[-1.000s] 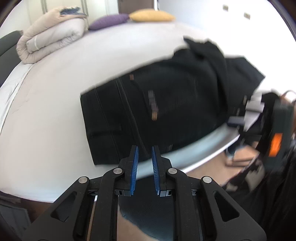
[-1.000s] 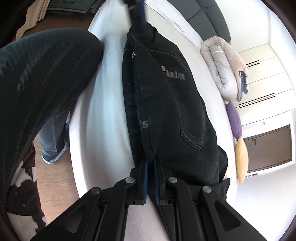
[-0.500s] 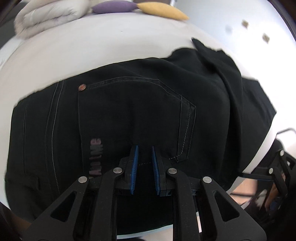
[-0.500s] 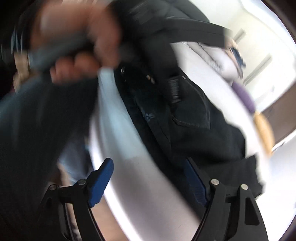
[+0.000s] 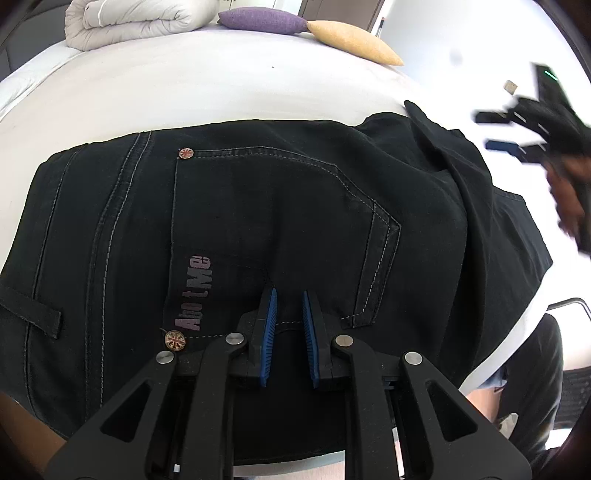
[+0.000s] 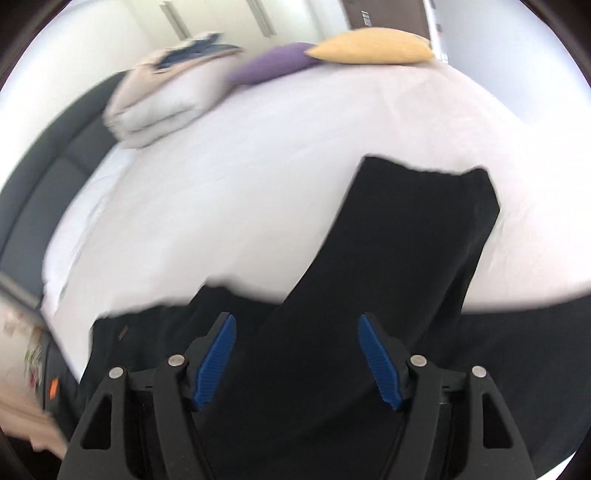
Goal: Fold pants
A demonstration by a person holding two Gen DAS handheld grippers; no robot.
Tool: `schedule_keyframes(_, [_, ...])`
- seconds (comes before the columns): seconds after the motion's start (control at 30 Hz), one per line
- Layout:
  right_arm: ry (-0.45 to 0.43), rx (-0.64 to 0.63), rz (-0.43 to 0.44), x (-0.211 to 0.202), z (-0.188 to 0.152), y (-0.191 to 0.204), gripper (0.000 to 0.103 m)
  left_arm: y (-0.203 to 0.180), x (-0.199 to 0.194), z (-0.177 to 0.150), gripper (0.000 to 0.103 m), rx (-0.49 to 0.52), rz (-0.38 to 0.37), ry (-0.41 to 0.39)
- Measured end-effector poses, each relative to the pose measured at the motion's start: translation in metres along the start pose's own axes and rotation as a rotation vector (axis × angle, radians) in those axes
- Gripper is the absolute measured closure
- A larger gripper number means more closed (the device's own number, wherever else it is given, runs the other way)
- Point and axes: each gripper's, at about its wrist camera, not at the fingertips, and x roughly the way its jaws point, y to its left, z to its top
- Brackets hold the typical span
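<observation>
Black jeans (image 5: 295,206) lie flat on the white bed (image 5: 221,85), back pocket and "About Me" print facing up. My left gripper (image 5: 288,295) is low over the pocket's near edge, tips at the fabric. Its jaws are shut to a narrow gap with nothing seen between the pads. In the same view my right gripper (image 5: 487,132) is a blur at the upper right, in a hand. From the right wrist, my right gripper (image 6: 295,325) hangs wide above the folded leg (image 6: 406,240). Its jaws are closing slightly and nothing is pressed between them.
A rolled pale duvet (image 5: 133,18), a purple cushion (image 5: 258,20) and a yellow cushion (image 5: 354,40) sit at the bed's far side. A dark padded headboard (image 6: 44,177) runs along the left. The person's legs (image 5: 532,387) stand by the bed's near right edge.
My right gripper let go of the jeans' edge, opened wide, rolled and swung over toward the leg end. My left gripper came down closer onto the back pocket.
</observation>
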Motion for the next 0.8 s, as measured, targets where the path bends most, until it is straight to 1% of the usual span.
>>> schedule_keyframes(0.07, [0.020,0.010,-0.097,0.024,0.024,0.001,0.031,0.000,-0.002,-0.003,0.089,0.007,0.000,-0.005])
schedule_keyframes(0.13, [0.034,0.013,-0.181,0.045,0.039,0.003,0.030,0.003,-0.004,-0.008,0.089,0.007,-0.007,-0.009])
schedule_keyframes(0.2, [0.077,0.042,-0.270,0.068,0.052,-0.005,0.029,0.007,-0.004,-0.010,0.089,-0.006,-0.026,-0.016])
schedule_keyframes(0.27, [0.114,0.097,-0.323,0.087,0.058,-0.011,0.029,0.011,-0.005,-0.010,0.089,-0.018,-0.046,-0.023])
schedule_keyframes(0.33, [0.145,0.111,-0.343,0.103,0.060,-0.013,0.028,0.016,-0.006,-0.010,0.089,-0.032,-0.065,-0.027])
schedule_keyframes(0.37, [0.146,0.100,-0.354,0.107,0.061,-0.011,0.026,0.016,-0.007,-0.010,0.089,-0.037,-0.068,-0.028])
schedule_keyframes(0.43, [0.122,0.057,-0.373,0.112,0.061,-0.006,0.025,0.016,-0.007,-0.010,0.089,-0.037,-0.069,-0.030])
schedule_keyframes(0.47, [0.108,0.055,-0.360,0.111,0.061,-0.005,0.027,0.016,-0.008,-0.010,0.089,-0.036,-0.068,-0.032])
schedule_keyframes(0.5, [0.098,0.055,-0.346,0.110,0.061,-0.006,0.036,0.016,-0.008,-0.010,0.089,-0.036,-0.068,-0.034])
schedule_keyframes(0.53, [0.087,0.045,-0.338,0.108,0.062,-0.006,0.050,0.015,-0.007,-0.010,0.089,-0.036,-0.068,-0.036])
schedule_keyframes(0.57, [0.079,0.034,-0.339,0.106,0.062,-0.006,0.059,0.015,-0.007,-0.011,0.089,-0.035,-0.068,-0.038])
schedule_keyframes(0.6, [0.065,0.026,-0.315,0.101,0.062,-0.007,0.086,0.015,-0.008,-0.011,0.089,-0.033,-0.067,-0.038])
schedule_keyframes(0.63, [0.059,0.029,-0.299,0.096,0.063,-0.011,0.097,0.016,-0.009,-0.012,0.089,-0.032,-0.066,-0.039])
schedule_keyframes(0.73, [-0.017,0.087,-0.211,0.065,0.064,-0.030,0.097,0.015,-0.008,-0.011,0.089,-0.034,-0.064,-0.039])
schedule_keyframes(0.8, [-0.088,0.113,-0.174,0.030,0.058,-0.044,0.098,0.013,-0.008,-0.010,0.089,-0.034,-0.059,-0.039])
